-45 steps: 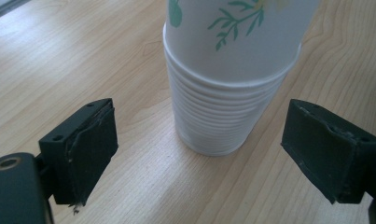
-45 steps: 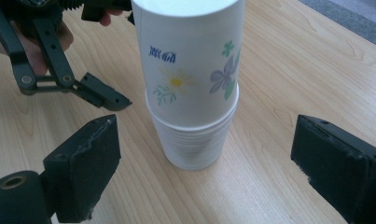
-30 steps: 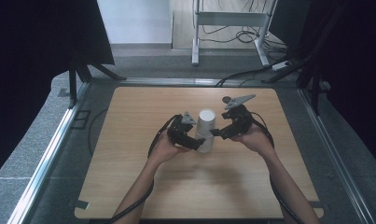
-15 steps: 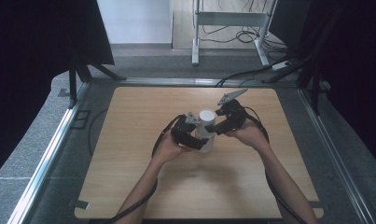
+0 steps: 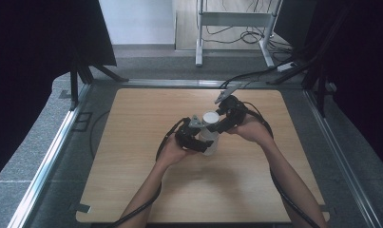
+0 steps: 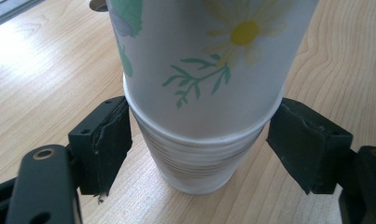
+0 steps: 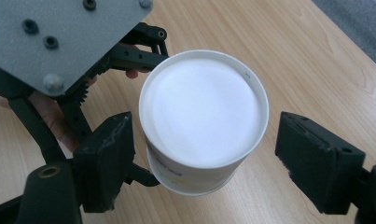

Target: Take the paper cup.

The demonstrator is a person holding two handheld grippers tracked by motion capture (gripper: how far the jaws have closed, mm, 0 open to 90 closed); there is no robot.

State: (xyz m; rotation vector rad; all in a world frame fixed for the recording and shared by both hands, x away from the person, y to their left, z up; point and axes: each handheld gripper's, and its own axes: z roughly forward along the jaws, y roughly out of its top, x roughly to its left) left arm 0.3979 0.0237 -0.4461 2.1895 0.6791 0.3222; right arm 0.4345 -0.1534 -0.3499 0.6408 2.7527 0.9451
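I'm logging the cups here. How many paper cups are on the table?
2, stacked: a flowered cup sits nested in a ribbed lower cup standing on the table. More could be hidden inside the stack.

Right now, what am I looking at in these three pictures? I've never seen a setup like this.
No robot here: a person sits at a wooden table holding a hand-held grasping tool in each hand. The wide picture comes from a fixed camera above, looking down; the forearms enter from the bottom. The left tool and right tool meet at a stack of paper cups standing mid-table.

The other two pictures come from small cameras riding on each tool, looking along its two black jaws. The left tool's view shows the flowered upper cup nested in a ribbed lower cup, jaws on either side of the lower one's rim. The right tool's view looks down into the white upper cup, jaws open around it, not yet squeezing.
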